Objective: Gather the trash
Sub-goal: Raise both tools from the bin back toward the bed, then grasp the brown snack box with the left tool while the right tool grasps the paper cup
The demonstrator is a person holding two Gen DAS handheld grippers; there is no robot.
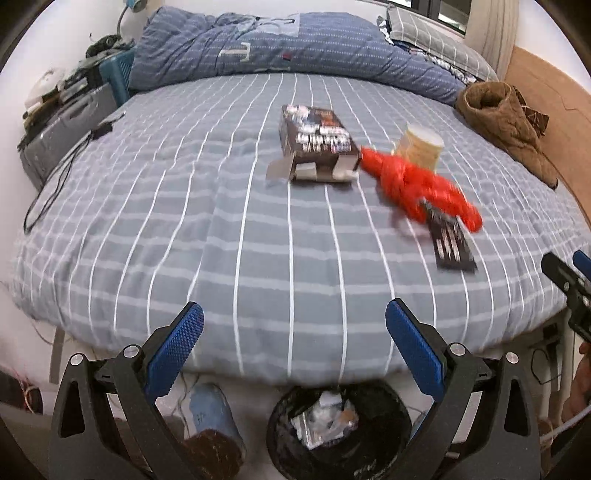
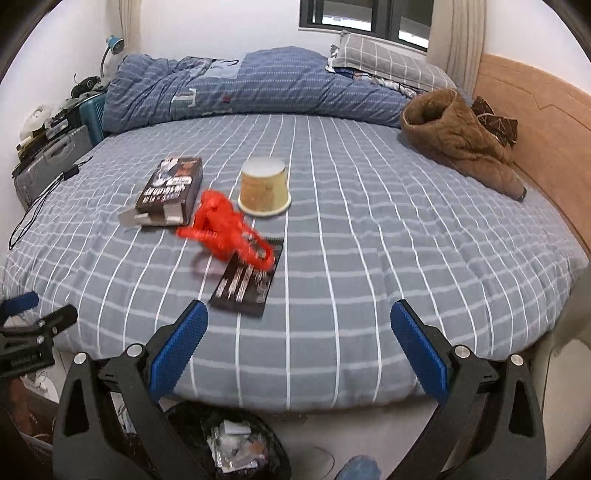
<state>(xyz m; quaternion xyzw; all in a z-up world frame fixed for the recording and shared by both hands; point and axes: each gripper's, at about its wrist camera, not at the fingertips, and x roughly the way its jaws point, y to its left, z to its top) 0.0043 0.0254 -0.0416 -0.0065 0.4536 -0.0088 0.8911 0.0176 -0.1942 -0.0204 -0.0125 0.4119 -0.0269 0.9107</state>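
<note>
Above the bed's near edge, I am holding the left gripper [image 1: 294, 322] and right gripper [image 2: 299, 322] spread wide, empty; red bag [image 2: 225, 230], carton [image 2: 171, 190] and cup [image 2: 264, 190] are lying on the checked sheet [image 2: 369, 240].

A checked bed [image 2: 369, 258] below a dark-framed window [image 2: 369, 18], wooden headboard [image 2: 535, 122] at right.

Print on the dark box [image 2: 171, 188] and flat packet [image 2: 247, 284] is too blurred to read.
</note>
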